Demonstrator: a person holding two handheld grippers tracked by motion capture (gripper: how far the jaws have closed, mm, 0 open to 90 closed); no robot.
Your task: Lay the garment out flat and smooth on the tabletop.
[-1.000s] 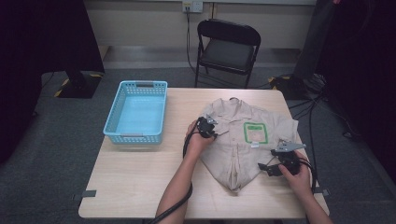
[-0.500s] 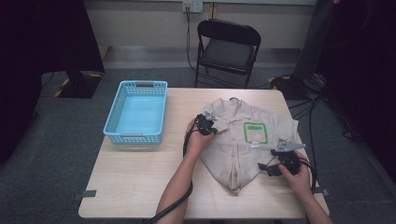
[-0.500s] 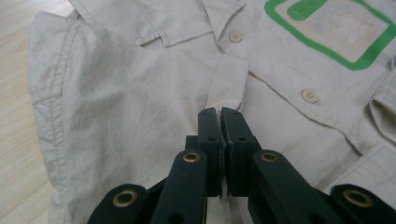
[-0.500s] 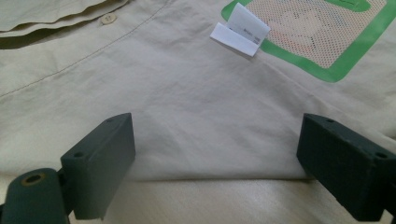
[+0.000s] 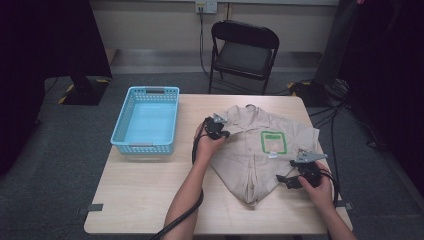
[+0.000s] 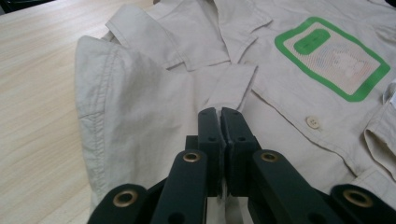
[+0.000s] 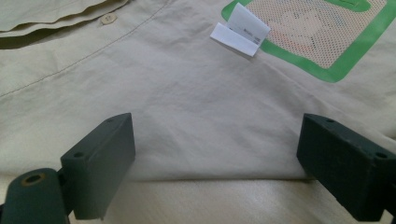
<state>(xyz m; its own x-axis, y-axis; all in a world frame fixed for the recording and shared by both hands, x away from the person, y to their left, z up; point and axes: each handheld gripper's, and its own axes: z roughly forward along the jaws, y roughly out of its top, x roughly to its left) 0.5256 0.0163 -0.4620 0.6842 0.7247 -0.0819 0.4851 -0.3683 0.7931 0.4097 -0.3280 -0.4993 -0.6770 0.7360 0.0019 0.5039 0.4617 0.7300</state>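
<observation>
A: State the position of the garment.

B: The beige short-sleeved cotton shirt (image 5: 260,150) with a green-bordered chest patch (image 5: 273,141) lies flat on the right half of the light wooden desk (image 5: 140,190), collar toward the far edge, hem pointing at the near edge. Its sleeve on the left side is folded inward over the body.

A: Left gripper status?

B: The left gripper (image 6: 219,122) sits over the shirt's left shoulder area. Its jaws are pressed together; the left gripper view shows the folded sleeve fabric running up to the tips, but whether cloth is pinched between them cannot be confirmed.

A: Right gripper status?

B: The right gripper (image 7: 215,163) is released, jaws spread wide. It rests low over the shirt's right side near the desk's right edge, below the patch and a small white label (image 7: 240,29).

A: Other items?

B: A light blue plastic mesh basket (image 5: 147,120) stands at the desk's far-left corner, well apart from the shirt. A black folding chair (image 5: 242,50) stands beyond the far edge.
</observation>
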